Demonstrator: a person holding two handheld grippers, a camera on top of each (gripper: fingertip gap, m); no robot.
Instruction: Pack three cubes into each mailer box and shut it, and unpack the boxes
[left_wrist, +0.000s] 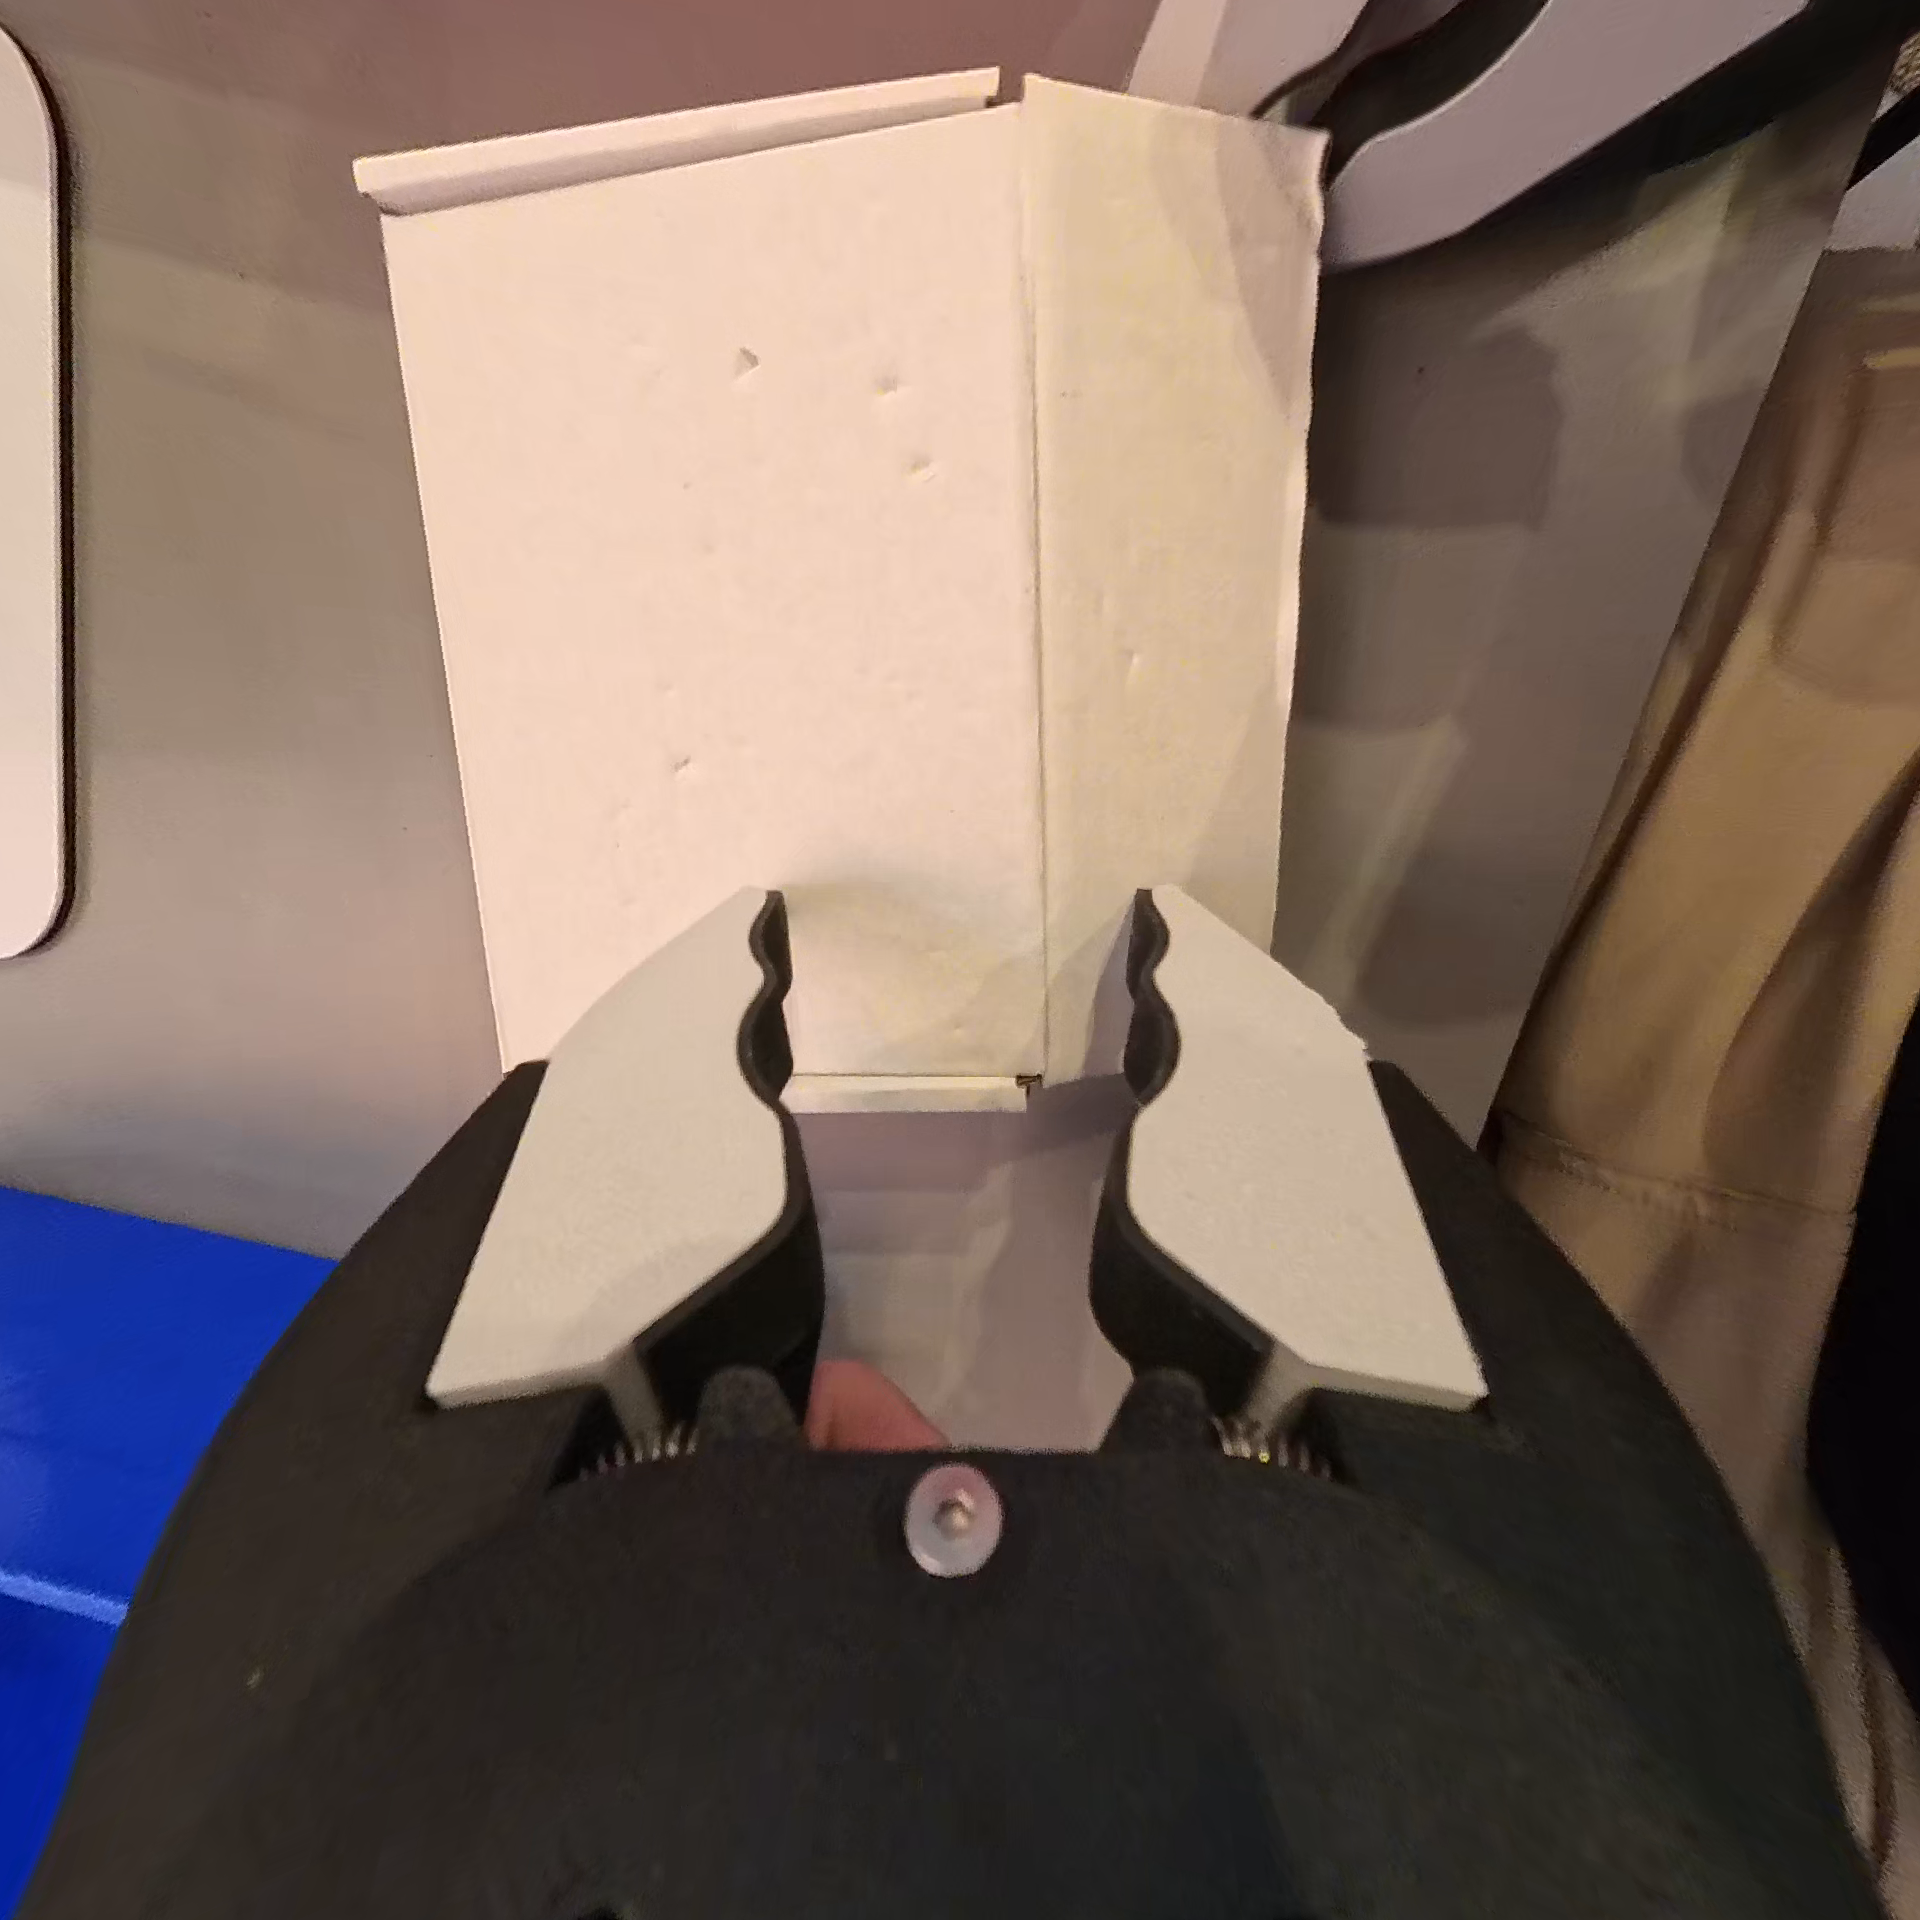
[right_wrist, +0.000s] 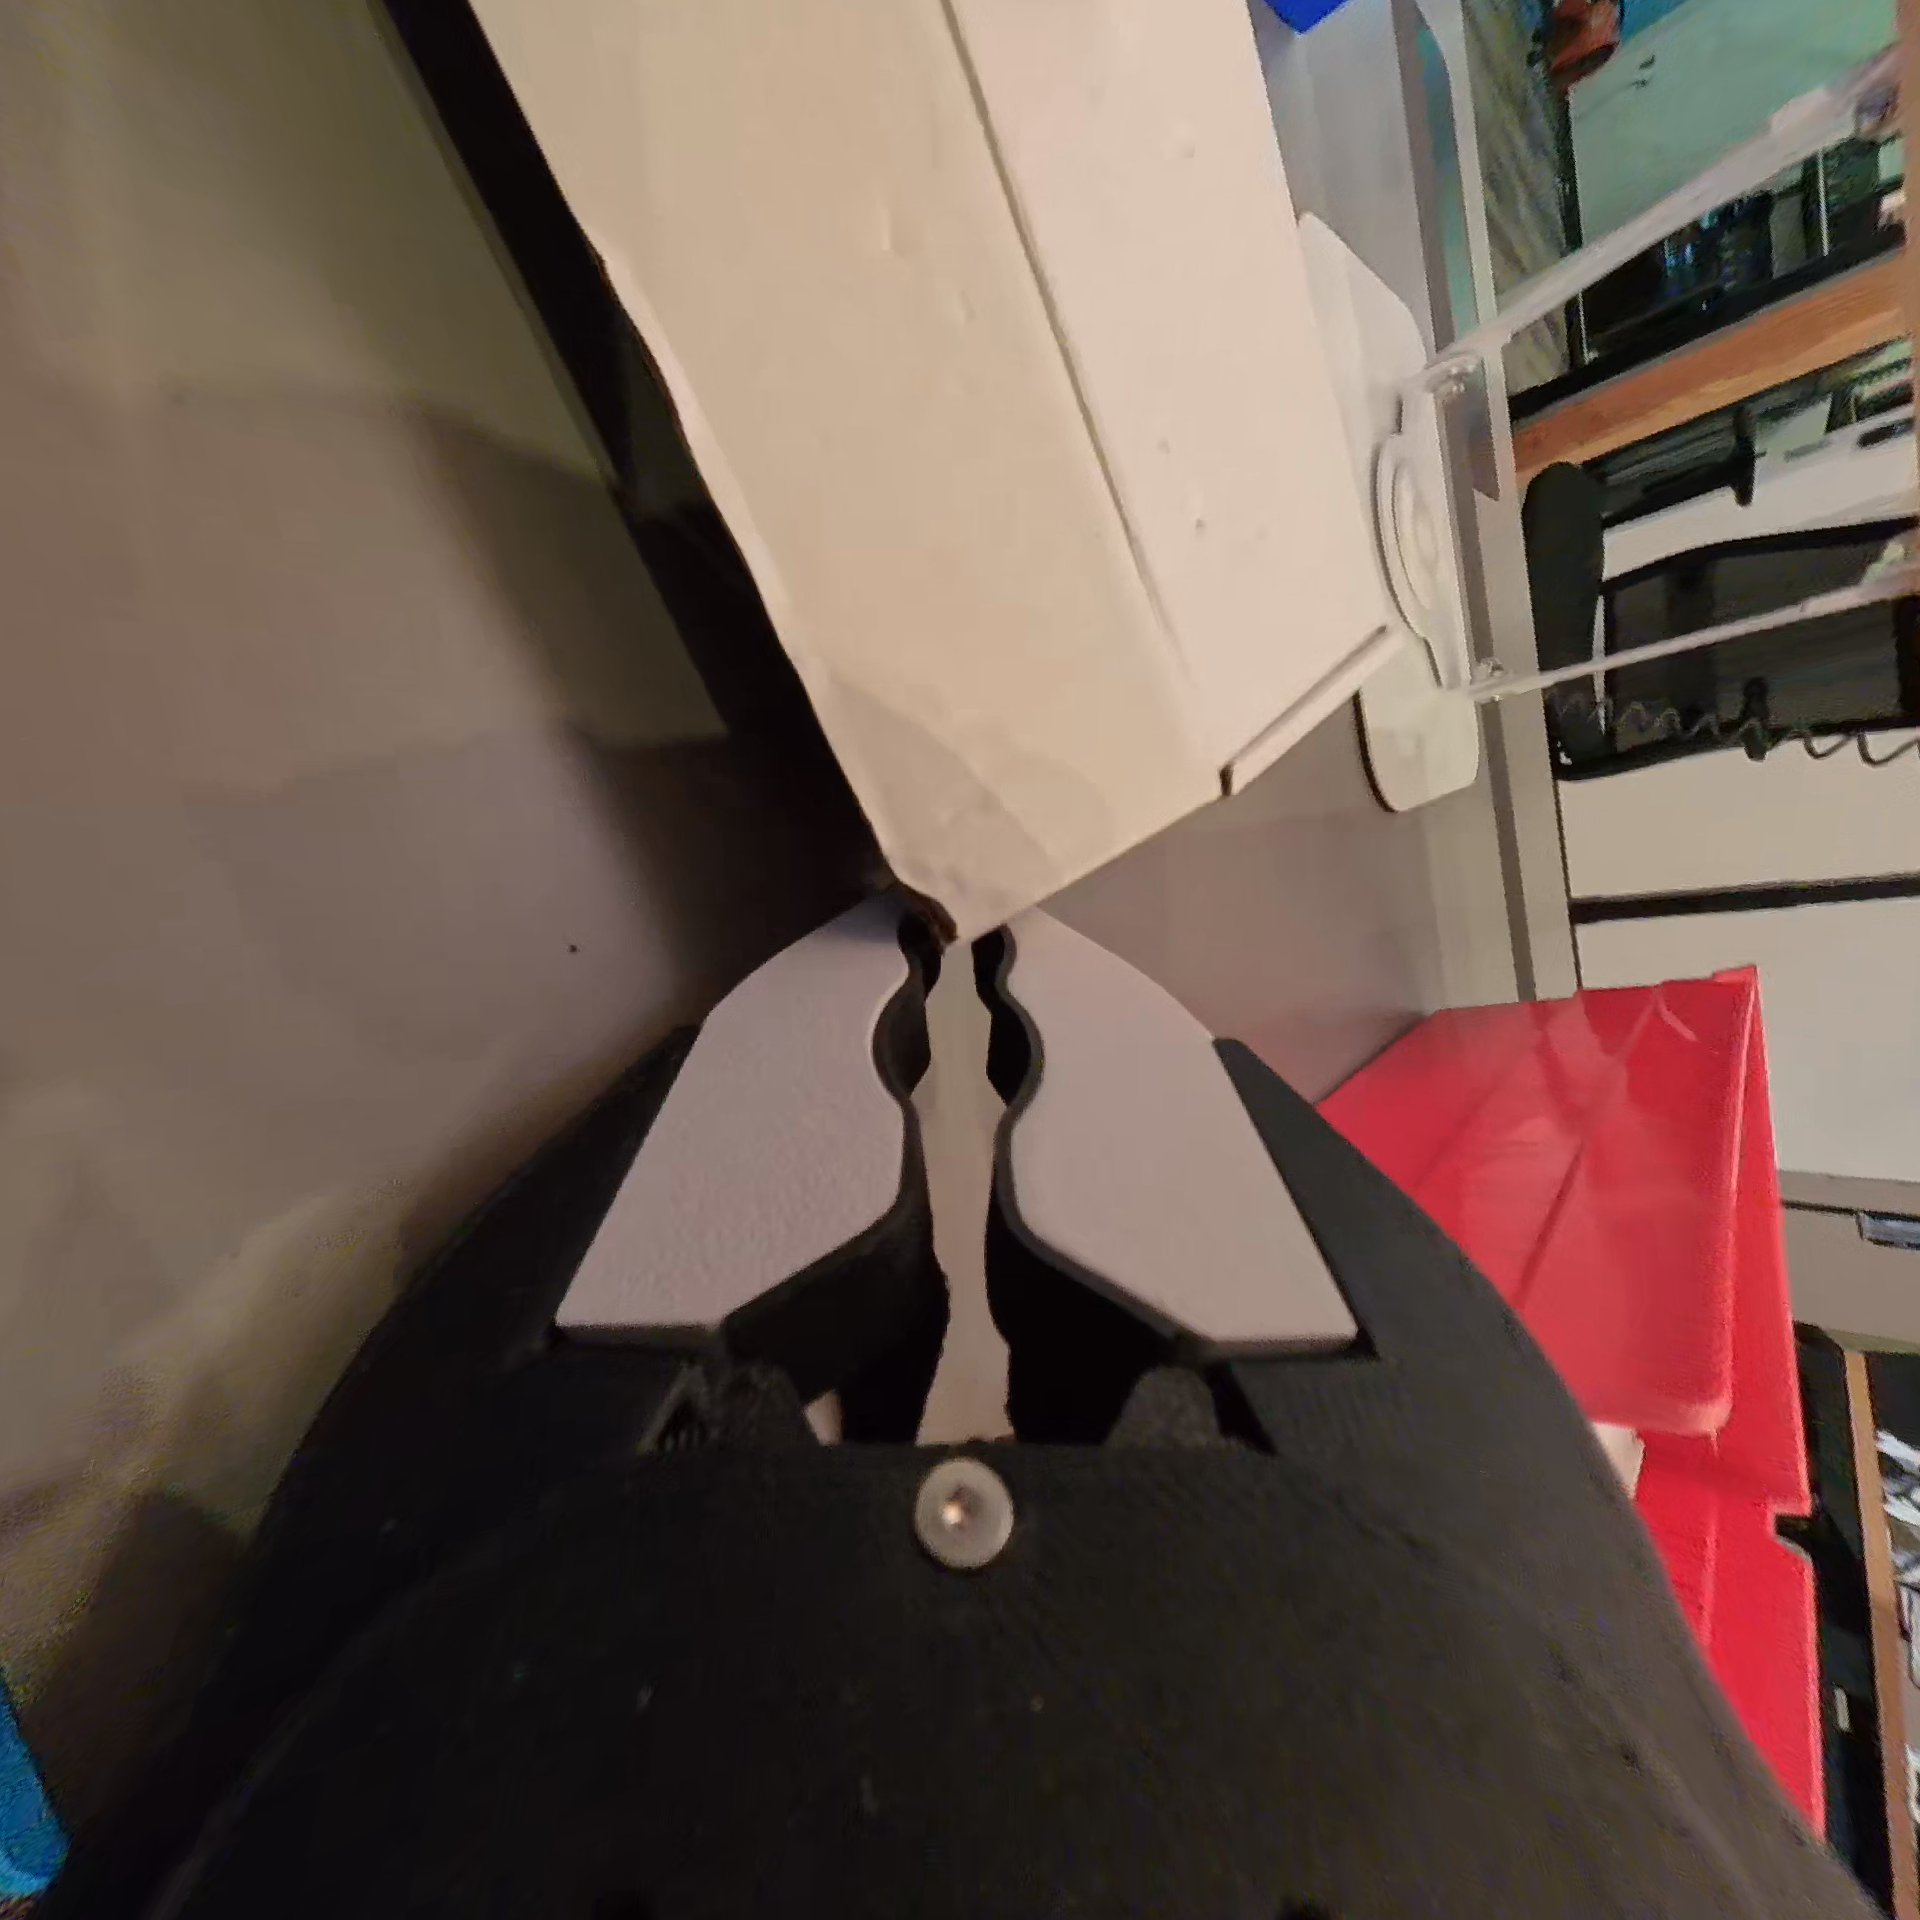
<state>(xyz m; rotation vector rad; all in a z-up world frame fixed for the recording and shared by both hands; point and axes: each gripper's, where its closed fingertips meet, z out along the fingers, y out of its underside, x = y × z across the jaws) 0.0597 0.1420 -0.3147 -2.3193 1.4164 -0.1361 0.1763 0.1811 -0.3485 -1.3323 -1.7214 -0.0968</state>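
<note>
A white mailer box (left_wrist: 727, 582) lies shut on the grey table (left_wrist: 229, 727), its long side running away from me. My left gripper (left_wrist: 961, 914) is open, its two fingertips over the box's near end, one on each side of the side fold. In the right wrist view the box (right_wrist: 935, 416) is seen tilted, with a corner pointing at my right gripper (right_wrist: 951, 956). That gripper is shut on a thin white flap of the box that runs back between its fingers (right_wrist: 1122, 1143). No cubes are in view.
A blue bin (left_wrist: 114, 1403) sits at the lower left and a white rounded board (left_wrist: 21, 520) at the far left. Beige cloth (left_wrist: 1714, 935) hangs on the right. A red bin (right_wrist: 1600, 1195), a clear plastic stand (right_wrist: 1455, 436) and a black chair (right_wrist: 1569, 561) lie to the right. Across from one pair of fingers to the other is roughly 12 cm.
</note>
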